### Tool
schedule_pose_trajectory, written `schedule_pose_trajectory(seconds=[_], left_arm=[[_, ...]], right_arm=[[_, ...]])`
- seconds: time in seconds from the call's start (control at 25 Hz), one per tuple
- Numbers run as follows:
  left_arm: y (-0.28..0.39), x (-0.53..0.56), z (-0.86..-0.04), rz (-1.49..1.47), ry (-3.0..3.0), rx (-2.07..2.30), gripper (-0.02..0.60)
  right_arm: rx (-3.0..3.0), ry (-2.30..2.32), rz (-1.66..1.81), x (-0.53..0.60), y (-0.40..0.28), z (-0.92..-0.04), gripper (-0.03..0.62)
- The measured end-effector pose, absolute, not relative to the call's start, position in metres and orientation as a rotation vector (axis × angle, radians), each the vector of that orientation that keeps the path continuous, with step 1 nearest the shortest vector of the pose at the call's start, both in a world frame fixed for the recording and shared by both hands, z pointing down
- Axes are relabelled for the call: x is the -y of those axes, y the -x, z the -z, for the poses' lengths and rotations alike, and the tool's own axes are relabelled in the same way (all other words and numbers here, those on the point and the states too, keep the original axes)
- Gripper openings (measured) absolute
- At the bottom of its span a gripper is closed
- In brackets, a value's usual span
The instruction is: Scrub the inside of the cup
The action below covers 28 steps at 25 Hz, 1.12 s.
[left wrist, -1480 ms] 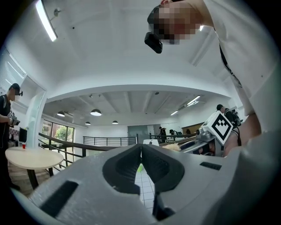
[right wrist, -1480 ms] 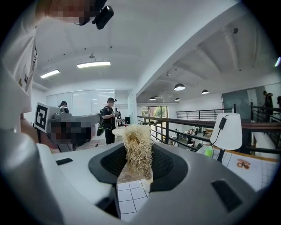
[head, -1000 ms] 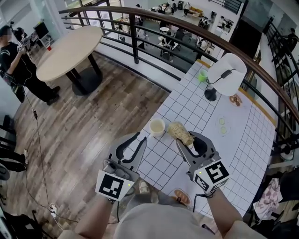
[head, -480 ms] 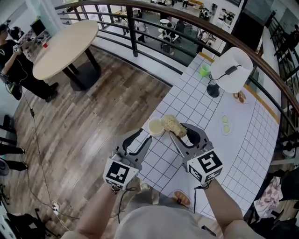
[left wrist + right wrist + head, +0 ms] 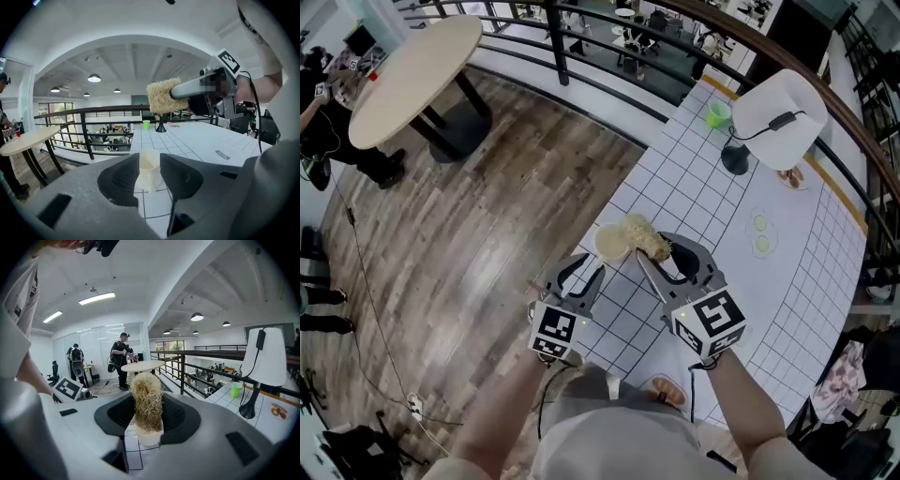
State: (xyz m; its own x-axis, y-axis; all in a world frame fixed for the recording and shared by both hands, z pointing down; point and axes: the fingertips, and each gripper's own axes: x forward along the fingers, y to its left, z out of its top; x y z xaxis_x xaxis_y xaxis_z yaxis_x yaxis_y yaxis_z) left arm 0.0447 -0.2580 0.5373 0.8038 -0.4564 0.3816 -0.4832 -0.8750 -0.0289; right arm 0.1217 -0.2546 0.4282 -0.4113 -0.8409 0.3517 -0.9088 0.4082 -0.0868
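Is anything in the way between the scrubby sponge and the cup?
Nothing visible does. The loofah scrubber, clamped in the right gripper, sits right at the cup's open mouth. The left gripper is open at the cup's side, not over its mouth.

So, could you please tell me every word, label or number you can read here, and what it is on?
No text is readable in any view.
Sticker on the table: print too small to read.
Left cube and right cube: black-and-white square patterns, no letters.
Shirt: print blurred.
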Motion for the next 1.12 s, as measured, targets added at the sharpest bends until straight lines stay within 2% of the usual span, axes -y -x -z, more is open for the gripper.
schedule_pose_trajectory(seconds=[0.36, 0.48, 0.68, 1.12], left_arm=[[-0.051, 0.262, -0.604, -0.759, -2.809, 0.752, 0.13], [-0.057, 0.263, -0.613, -0.761, -2.821, 0.759, 0.078], [-0.056, 0.266, -0.615, -0.72, -2.818, 0.77, 0.064], [-0.056, 0.265, -0.615, -0.681, -2.827, 0.675, 0.061]], right_arm=[[2.389, -1.541, -0.504, 0.259, -0.122, -0.465, 0.143], [2.383, -1.538, -0.526, 0.26, -0.124, -0.472, 0.143], [2.355, -1.497, -0.538, 0.258, -0.125, -0.487, 0.143], [2.057, -0.687, -0.257, 0.271, -0.09, -0.525, 0.143]])
